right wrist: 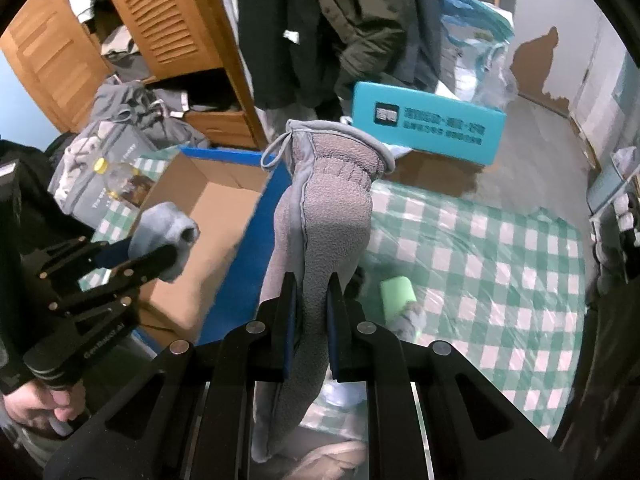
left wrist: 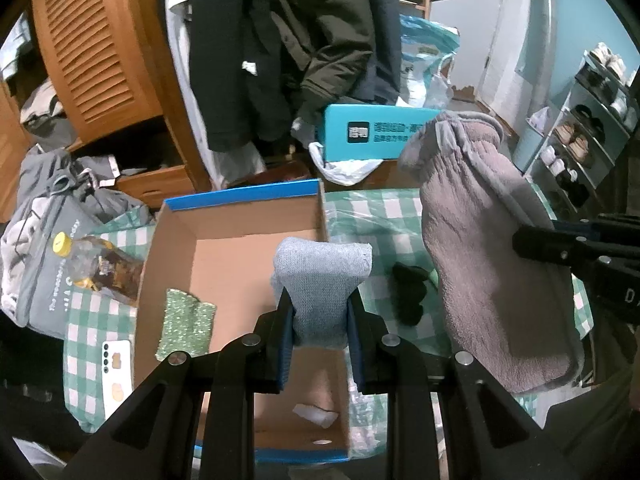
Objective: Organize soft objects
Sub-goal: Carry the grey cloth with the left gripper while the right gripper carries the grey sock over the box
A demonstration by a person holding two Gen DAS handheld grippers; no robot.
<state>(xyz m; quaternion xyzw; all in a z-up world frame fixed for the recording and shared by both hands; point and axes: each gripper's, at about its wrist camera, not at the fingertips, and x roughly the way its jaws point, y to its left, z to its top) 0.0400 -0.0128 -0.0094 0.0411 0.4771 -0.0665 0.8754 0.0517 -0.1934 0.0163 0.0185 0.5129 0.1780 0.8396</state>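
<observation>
My left gripper (left wrist: 320, 304) is shut on a light blue-grey knit sock (left wrist: 320, 276) and holds it above the open cardboard box (left wrist: 240, 220) with a blue rim. The sock also shows in the right wrist view (right wrist: 164, 232). My right gripper (right wrist: 312, 292) is shut on a grey-brown fleece glove (right wrist: 328, 200), held up in the air just right of the box's blue wall (right wrist: 256, 240). The glove hangs large in the left wrist view (left wrist: 488, 248). A green sparkly sponge cloth (left wrist: 184, 324) lies in the box. A black soft item (left wrist: 408, 292) and a light green sponge (right wrist: 398, 292) lie on the checked cloth.
The green-white checked tablecloth (right wrist: 500, 264) under plastic covers the table. A bottle with a yellow cap (left wrist: 96, 264) and a grey bag (left wrist: 40, 240) sit left of the box. A teal box (right wrist: 424, 124) stands behind, a wooden wardrobe (left wrist: 100, 52) and hanging coats beyond, a shoe rack (left wrist: 592, 128) right.
</observation>
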